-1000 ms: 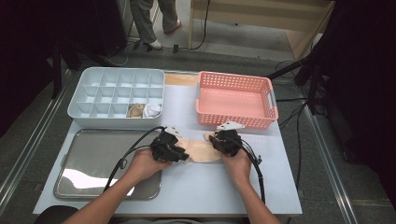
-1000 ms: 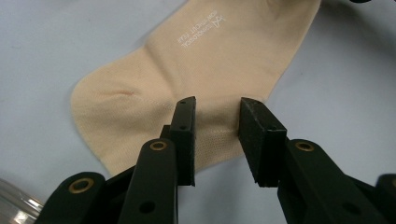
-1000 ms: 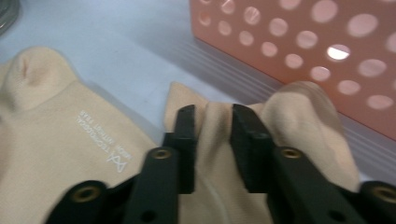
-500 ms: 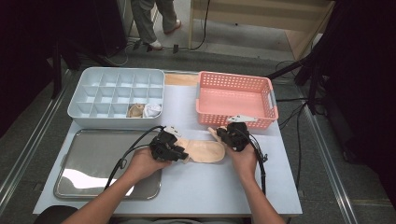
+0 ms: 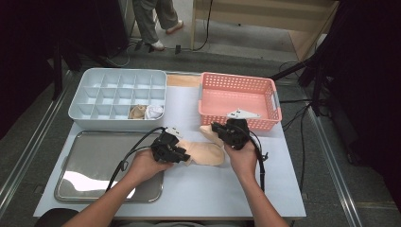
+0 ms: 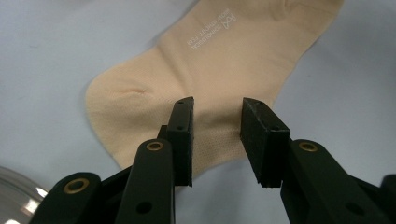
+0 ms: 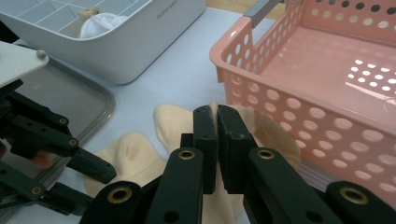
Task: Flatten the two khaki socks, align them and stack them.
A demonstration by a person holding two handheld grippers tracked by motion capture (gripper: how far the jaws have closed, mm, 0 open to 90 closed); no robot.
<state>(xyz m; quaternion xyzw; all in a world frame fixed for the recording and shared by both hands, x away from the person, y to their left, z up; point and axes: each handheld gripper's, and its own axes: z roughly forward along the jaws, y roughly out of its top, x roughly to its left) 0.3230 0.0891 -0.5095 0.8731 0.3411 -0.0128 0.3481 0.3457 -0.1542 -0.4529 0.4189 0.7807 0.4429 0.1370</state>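
We are handling a beige sock (image 5: 204, 152) that is lying flat on the table (image 5: 198, 189), between the steel tray (image 5: 94, 161) and the pink basket (image 5: 239, 99); its long axis is running across the table from our left hand towards our right, and that is what the coming move is turning on.

Nearest to us, the left tool (image 5: 182, 156) is resting at the sock's left end; in the left gripper view its jaws are standing apart over the fabric (image 6: 224, 70), the pads not pressing on it, and they have just been opening a little, so we are judging this end as released.

Farther along the axis, the right tool (image 5: 218, 128) is clenched on the sock's other end; in the right gripper view the pads (image 7: 205, 135) are pinching a fold of the cloth (image 7: 173, 123) tight, and that end is lifting off the table just in front of the basket wall (image 7: 299, 121).

So the right hand is the one that is carrying the sock, with the body of it trailing away to the left; we are judging that a fold or a lift is in hand, and the loose left end is needing either a pin or a clear path.

Beyond, the white divided organiser (image 5: 118, 94) is holding two rolled socks (image 5: 145, 112) in its near compartments; it is lying well apart from the held end.
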